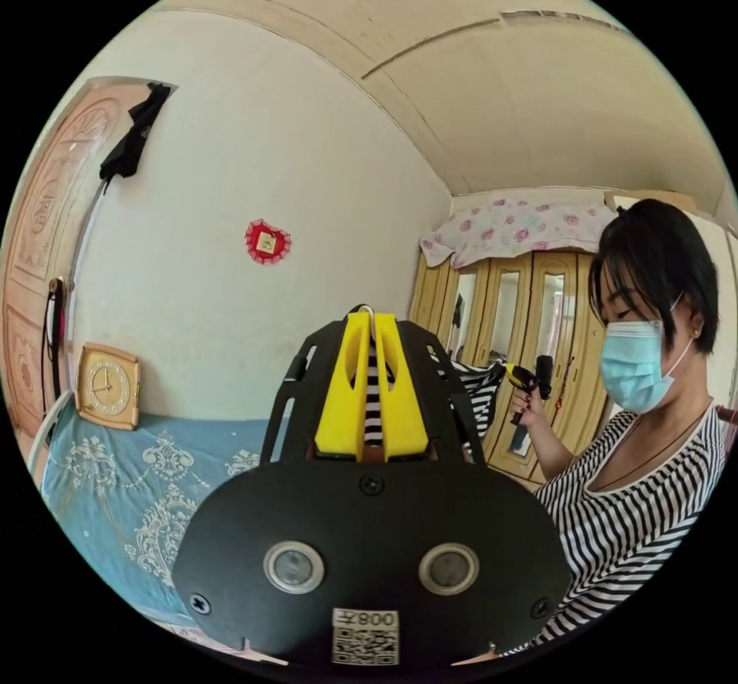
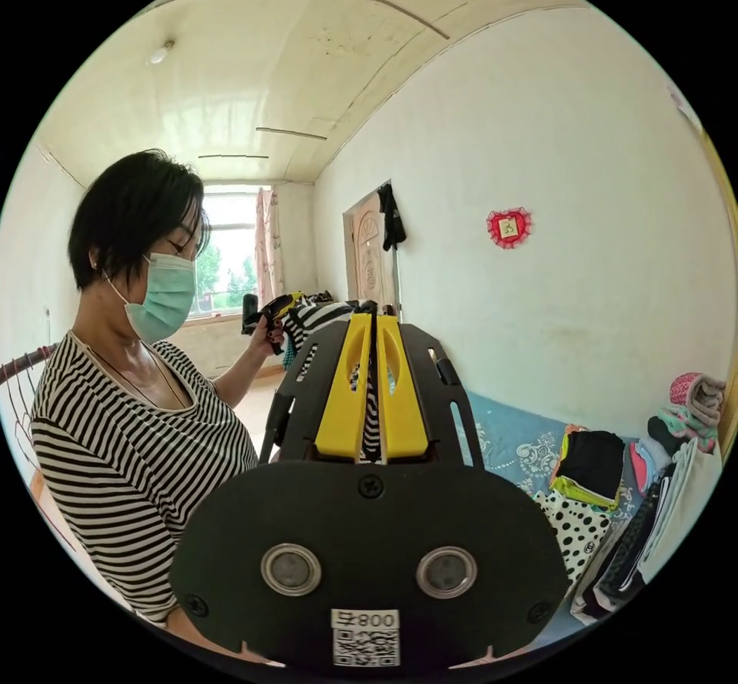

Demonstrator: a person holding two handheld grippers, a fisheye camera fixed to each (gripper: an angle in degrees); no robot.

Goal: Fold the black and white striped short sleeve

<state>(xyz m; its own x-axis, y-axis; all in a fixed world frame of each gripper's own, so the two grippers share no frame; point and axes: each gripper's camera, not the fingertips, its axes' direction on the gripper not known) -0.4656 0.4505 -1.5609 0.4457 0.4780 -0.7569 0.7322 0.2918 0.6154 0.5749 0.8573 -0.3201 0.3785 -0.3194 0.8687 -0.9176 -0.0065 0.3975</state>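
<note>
In the left gripper view my left gripper [image 1: 373,330] is shut, its yellow jaws pinching a strip of the black and white striped short sleeve [image 1: 373,400]. More of that shirt hangs to the right, running to the right gripper [image 1: 513,376] held in a hand. In the right gripper view my right gripper [image 2: 374,328] is shut on the striped short sleeve [image 2: 371,426] too. The cloth stretches away to the left gripper [image 2: 278,306], gripped in the person's other hand. Both ends are held up in the air.
A person [image 2: 131,407] in a striped top stands close by. A blue patterned bedspread [image 1: 115,484] lies below, with a clock [image 1: 108,386] against the wall. Folded clothes [image 2: 592,469] are stacked on the bed. A wardrobe [image 1: 507,330] and a door [image 2: 369,246] stand behind.
</note>
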